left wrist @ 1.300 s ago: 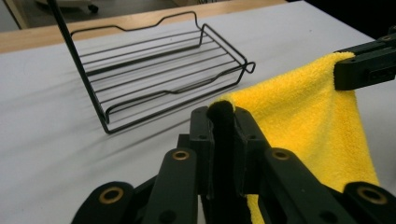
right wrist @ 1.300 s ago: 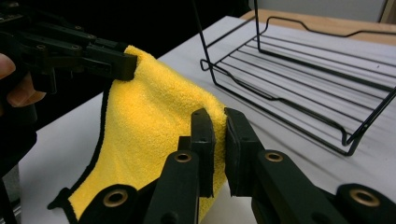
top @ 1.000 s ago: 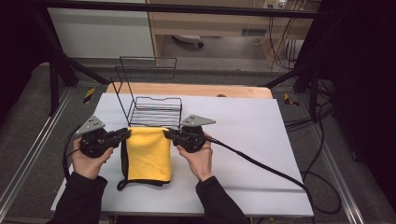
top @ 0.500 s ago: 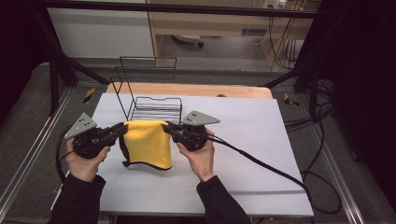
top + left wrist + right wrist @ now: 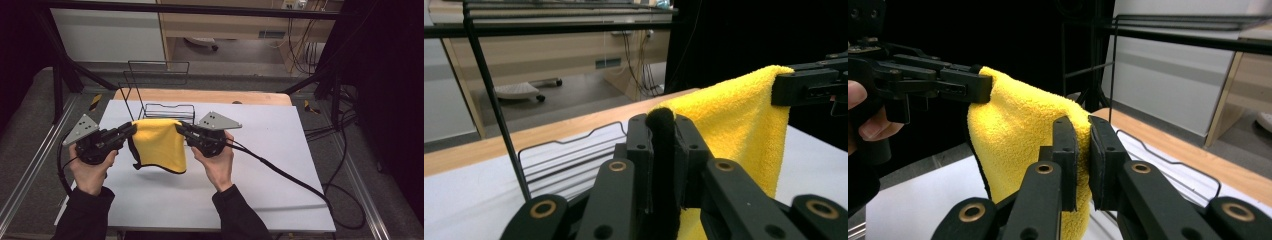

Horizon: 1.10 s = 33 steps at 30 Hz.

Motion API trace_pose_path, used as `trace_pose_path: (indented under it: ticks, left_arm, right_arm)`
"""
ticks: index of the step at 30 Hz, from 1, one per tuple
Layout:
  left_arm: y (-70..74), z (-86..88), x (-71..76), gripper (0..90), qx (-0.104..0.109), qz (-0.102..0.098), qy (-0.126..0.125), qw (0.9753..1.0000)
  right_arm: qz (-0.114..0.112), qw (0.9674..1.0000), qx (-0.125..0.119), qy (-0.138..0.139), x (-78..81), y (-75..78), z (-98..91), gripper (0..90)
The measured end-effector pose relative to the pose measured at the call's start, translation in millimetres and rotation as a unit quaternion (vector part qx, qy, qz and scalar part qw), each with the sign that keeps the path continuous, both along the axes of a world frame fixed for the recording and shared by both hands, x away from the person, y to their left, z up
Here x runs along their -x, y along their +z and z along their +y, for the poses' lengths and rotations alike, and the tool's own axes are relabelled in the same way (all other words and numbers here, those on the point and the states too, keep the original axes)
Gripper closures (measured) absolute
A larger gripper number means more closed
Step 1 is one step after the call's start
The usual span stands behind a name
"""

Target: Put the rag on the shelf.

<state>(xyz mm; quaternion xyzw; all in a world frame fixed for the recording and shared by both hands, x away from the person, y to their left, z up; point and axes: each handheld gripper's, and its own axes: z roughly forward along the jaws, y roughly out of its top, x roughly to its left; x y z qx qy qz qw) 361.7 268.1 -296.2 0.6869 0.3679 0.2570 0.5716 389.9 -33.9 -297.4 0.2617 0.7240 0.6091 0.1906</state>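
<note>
the high view shows the whole yellow cloth (image 5: 159,144) strung between the left gripper (image 5: 131,129) and the right gripper (image 5: 179,128), its top edge pulled level from one set of tips to the other and the rest hanging free below them, the bottom hem clear of the white table (image 5: 260,165). a black wire rack (image 5: 167,107) stands just beyond the tips.

the left gripper view adds the pinch up close: its own pads are nearly together on the cloth's dark edge binding (image 5: 663,150), yellow spilling off to one side, toward the other gripper's tips (image 5: 806,86) clamped on the far corner.

the right gripper view shows its pads narrow on a fold of cloth (image 5: 1020,135), with the opposite gripper (image 5: 975,85) gripping the other corner.
</note>
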Motion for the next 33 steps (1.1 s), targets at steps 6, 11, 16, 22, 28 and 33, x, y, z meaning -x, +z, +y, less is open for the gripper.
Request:
trace_pose_path:
  ticks: [6,11,16,22,28,33]
  left_arm:
    - [8.0,-3.2,-0.7,80.0,0.011,-0.018,0.004,0.9998]
    - [16.1,-5.8,-2.3,80.0,0.024,-0.031,0.004,0.9992]
    - [26.3,-6.7,-3.9,80.0,0.035,-0.053,0.011,0.9979]
    - [36.1,-6.9,-6.1,80.0,0.048,-0.072,0.016,0.9961]
    - [45.1,-8.0,-10.2,80.0,0.06,-0.082,0.023,0.9946]
    - [54.9,-9.3,-14.1,80.0,0.071,-0.094,0.026,0.9927]
  right_arm:
    - [-0.02,0.9997,-0.008,-0.008,1.2,13.2,-4.0,83.7]
    - [-0.034,0.9993,-0.011,-0.013,2.1,21.6,-5.4,83.6]
    - [-0.05,0.9984,-0.019,-0.02,1.9,33.3,-5.5,83.7]
    - [-0.068,0.997,-0.029,-0.025,0.3,45.8,-4.5,83.7]
    - [-0.084,0.9954,-0.034,-0.031,-1.7,57.0,-1.7,83.7]
    - [-0.093,0.9942,-0.04,-0.035,-3.7,66.9,-0.8,83.7]
